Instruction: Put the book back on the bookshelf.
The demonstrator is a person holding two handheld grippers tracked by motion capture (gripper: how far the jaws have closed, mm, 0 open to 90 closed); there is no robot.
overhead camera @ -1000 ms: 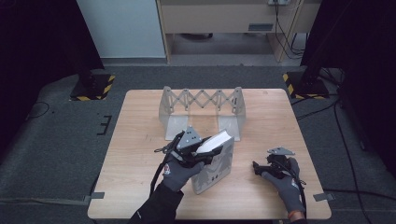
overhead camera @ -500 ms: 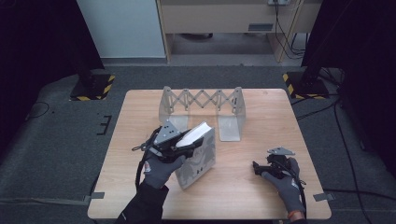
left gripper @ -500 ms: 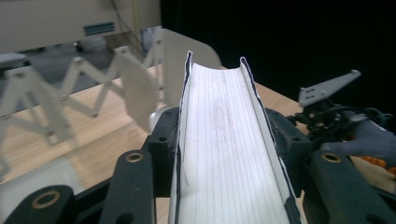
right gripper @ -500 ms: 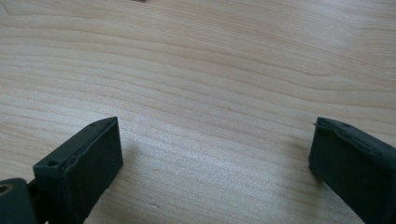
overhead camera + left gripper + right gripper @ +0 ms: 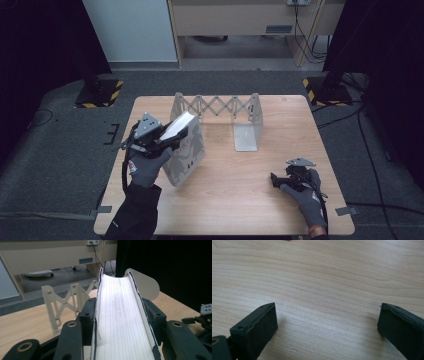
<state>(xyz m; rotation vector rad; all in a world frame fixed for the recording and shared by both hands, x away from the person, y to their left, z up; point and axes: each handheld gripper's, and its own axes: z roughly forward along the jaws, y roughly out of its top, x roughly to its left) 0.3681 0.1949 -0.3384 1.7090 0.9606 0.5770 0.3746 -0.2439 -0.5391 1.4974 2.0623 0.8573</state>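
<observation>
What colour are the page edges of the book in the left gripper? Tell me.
White, with dark cover edges either side; the book shows best in the left gripper view.

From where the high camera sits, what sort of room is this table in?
Probably a lab or recording bay, not a home. The wooden table stands on grey carpet between black stands with yellow-and-black striped bases, with cables running under a bench behind. The left gripper holds a book near an expandable bookend rack.

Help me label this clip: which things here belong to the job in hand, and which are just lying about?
In the job:
- book, clamped in the left gripper
- expandable book rack, probably where it goes

Lying about, or idle:
- right gripper, open, low over the table
- floor cables
</observation>
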